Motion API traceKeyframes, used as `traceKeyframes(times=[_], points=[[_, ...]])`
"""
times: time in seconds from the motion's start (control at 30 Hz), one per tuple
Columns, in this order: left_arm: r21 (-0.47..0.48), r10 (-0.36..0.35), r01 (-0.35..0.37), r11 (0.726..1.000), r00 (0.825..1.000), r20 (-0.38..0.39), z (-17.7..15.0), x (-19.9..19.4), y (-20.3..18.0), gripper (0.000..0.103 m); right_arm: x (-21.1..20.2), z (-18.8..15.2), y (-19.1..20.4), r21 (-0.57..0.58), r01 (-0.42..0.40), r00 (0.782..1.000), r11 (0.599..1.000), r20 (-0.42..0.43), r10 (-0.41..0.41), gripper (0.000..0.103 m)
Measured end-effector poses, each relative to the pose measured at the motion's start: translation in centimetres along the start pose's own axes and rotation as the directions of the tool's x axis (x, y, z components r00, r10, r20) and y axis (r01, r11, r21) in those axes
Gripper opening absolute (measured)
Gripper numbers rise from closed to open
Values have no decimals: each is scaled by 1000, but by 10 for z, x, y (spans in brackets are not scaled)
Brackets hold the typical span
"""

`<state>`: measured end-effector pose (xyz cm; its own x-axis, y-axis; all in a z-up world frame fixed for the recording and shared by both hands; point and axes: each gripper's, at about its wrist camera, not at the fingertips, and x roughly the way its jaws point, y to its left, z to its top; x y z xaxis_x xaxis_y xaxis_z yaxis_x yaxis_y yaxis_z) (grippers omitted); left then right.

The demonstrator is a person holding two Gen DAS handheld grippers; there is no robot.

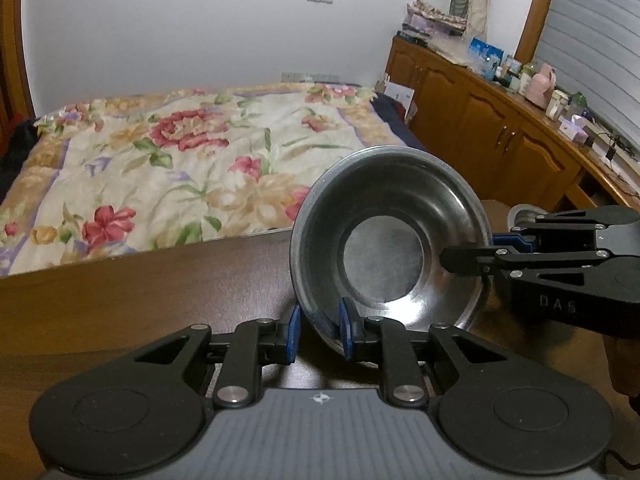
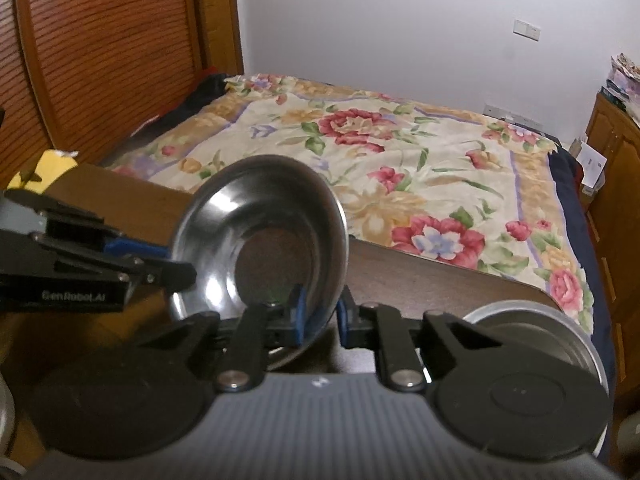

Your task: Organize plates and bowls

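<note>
One steel bowl (image 1: 384, 256) hangs tilted above the dark wooden table (image 1: 140, 280), its inside facing both cameras. My left gripper (image 1: 320, 330) is shut on the bowl's near rim, one blue pad inside and one outside. From the right, my right gripper (image 1: 486, 248) clamps the opposite rim, with one black finger inside the bowl. In the right wrist view the same bowl (image 2: 260, 248) sits between the pads of my right gripper (image 2: 320, 314), and my left gripper (image 2: 174, 260) grips its left rim. A second steel dish (image 2: 520, 320) rests on the table at lower right.
A bed with a floral quilt (image 1: 180, 160) lies just beyond the table's far edge. Wooden cabinets (image 1: 480, 120) with clutter on top run along the right wall. A slatted wooden door (image 2: 100, 60) and something yellow (image 2: 44, 168) are at the left.
</note>
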<state>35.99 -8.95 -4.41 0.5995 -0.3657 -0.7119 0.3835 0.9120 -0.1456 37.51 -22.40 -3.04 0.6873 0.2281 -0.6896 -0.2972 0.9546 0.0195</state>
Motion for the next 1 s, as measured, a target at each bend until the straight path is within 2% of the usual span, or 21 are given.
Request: traceKeyframes(times=[0.2,0.47,0.73,1.0], points=[[24,-10,9,1000,998,64,8,-32,-10,22,-24,6,-1,23,-13,998,1000,56,11,15],[78,-28,15,997,986,166,10,-87,-35,22,-75,12,4,41,0,988,999,155,-6,15],[118,-61,36,992,974,219,-7,-130,-54,21,-118,5,10,65,22,979,998,202,-34,14],[120,-72,40,992,960,272,-24,-165,-59,21,-151,-7,21,69,19,971,997,238,-35,14]])
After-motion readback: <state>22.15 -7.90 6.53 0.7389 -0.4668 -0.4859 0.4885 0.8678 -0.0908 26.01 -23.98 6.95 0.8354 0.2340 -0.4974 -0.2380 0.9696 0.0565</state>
